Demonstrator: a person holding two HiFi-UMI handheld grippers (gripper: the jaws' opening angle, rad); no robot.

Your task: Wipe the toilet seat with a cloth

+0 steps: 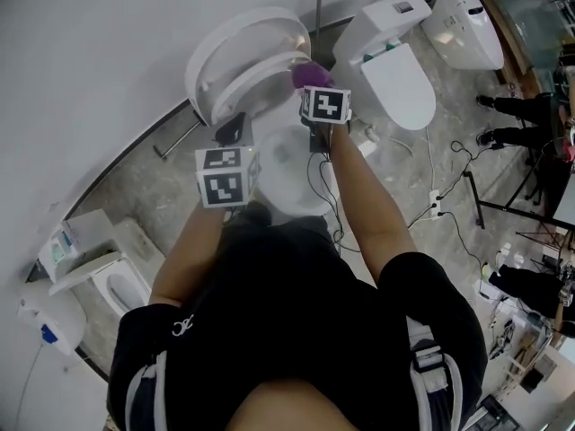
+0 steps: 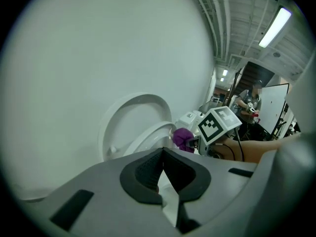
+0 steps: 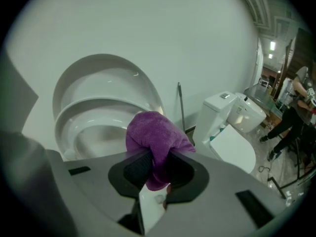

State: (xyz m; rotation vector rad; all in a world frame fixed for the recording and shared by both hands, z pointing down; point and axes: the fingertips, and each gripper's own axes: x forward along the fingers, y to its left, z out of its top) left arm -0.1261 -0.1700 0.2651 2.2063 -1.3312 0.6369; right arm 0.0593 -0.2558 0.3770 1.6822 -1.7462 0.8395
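Observation:
A white toilet stands against the wall with its lid (image 1: 235, 47) and seat (image 1: 260, 81) both tipped up; the open bowl (image 1: 289, 171) lies below me. My right gripper (image 1: 312, 86) is shut on a bunched purple cloth (image 1: 310, 73), held just in front of the raised seat (image 3: 96, 113). In the right gripper view the cloth (image 3: 154, 135) bulges out between the pads of that gripper (image 3: 157, 168). My left gripper (image 1: 230, 131) hangs over the bowl's left rim, shut and holding nothing (image 2: 162, 154). From it I see the cloth (image 2: 181, 138) to the right.
A second toilet with its lid down (image 1: 397, 72) stands just right, a third (image 1: 463, 25) beyond it, and another (image 1: 101, 272) at the left. A thin pole (image 3: 181, 107) leans on the wall. Cables (image 1: 442, 206) run over the tiled floor. A person's legs (image 1: 521, 108) are at far right.

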